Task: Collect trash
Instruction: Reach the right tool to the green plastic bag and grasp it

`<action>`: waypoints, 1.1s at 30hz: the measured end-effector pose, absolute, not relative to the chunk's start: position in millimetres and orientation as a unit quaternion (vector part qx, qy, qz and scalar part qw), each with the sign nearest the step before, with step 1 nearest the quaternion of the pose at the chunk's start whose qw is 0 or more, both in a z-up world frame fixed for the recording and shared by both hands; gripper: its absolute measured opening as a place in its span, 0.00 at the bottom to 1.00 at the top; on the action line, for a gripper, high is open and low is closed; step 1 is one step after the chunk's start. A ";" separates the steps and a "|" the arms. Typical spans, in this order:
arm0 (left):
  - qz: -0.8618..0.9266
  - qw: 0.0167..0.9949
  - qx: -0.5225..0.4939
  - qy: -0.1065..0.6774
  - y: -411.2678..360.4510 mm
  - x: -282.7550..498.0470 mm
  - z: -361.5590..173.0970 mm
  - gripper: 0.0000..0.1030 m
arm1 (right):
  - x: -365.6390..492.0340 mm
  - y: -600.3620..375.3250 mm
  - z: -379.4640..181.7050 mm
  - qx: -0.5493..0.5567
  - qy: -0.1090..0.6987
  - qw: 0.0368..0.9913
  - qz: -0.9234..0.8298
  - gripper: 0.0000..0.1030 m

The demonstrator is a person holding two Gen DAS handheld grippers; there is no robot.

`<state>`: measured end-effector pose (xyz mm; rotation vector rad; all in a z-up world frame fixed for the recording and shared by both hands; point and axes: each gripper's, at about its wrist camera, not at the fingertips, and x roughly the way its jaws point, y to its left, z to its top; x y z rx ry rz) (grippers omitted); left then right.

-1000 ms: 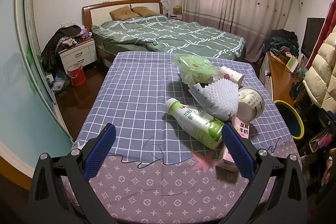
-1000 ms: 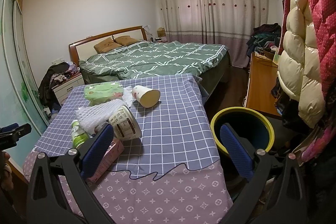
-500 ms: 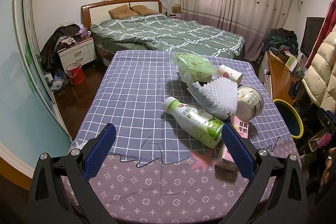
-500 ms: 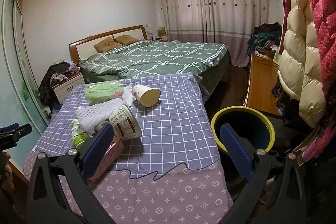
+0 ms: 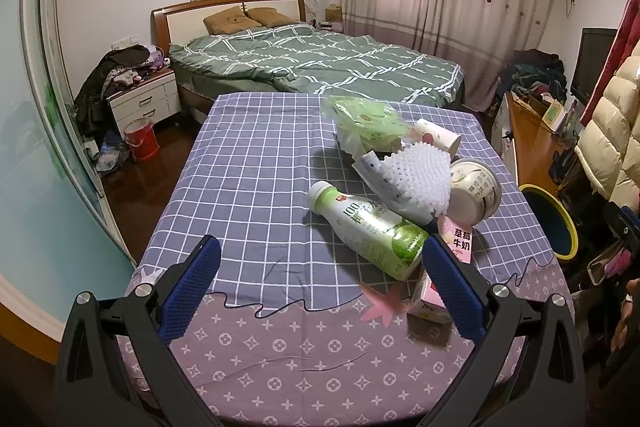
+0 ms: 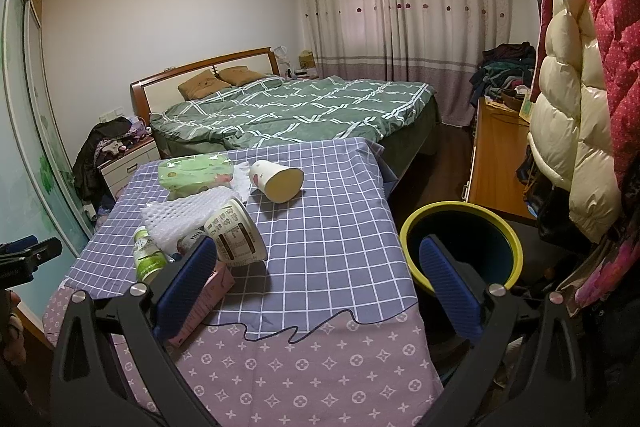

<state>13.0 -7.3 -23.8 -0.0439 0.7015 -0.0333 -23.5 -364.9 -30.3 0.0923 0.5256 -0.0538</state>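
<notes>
Our left tool (image 5: 318,273) is spread wide and holds nothing, hovering over the near edge of the counter (image 5: 256,187). Our right tool (image 6: 316,271) is likewise wide apart and empty, over the counter's near right corner.

Only the left view shows the bottle (image 5: 370,227) in full: white and green, lying on its side with its cap toward the far left. Just beyond it lie a white foam net (image 5: 416,179), a tub (image 5: 476,189) on its side, a green pack (image 5: 366,121) and a tipped paper cup (image 5: 438,139). A pink carton (image 5: 460,245) sits by the right blue pad.

Only the right view shows the bin (image 6: 460,243) clearly: dark with a yellow rim, on the floor just beside the counter's right edge. There the carton (image 6: 208,285) lies partly hidden behind the left pad, and the cup's (image 6: 278,181) open mouth faces us.
</notes>
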 end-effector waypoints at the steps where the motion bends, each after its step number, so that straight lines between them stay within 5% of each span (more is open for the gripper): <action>1: -0.017 0.939 -0.022 0.343 -6.3 13.4 -23.7 0.96 | -23.6 -365.0 -30.3 0.046 0.259 0.964 -0.027 0.94; 19: 0.004 0.941 -0.012 0.338 11.6 48.3 -15.0 0.96 | 63.8 -327.3 -62.0 0.027 0.330 0.941 0.068 0.94; 31: 0.011 0.936 -0.005 0.352 27.4 96.5 -24.0 0.96 | 183.6 -204.2 -48.7 -0.034 0.353 0.913 0.202 0.94; 33: 0.013 0.934 -0.006 0.357 33.1 100.4 -28.4 0.96 | 203.5 -181.4 -51.0 -0.050 0.362 0.906 0.215 0.85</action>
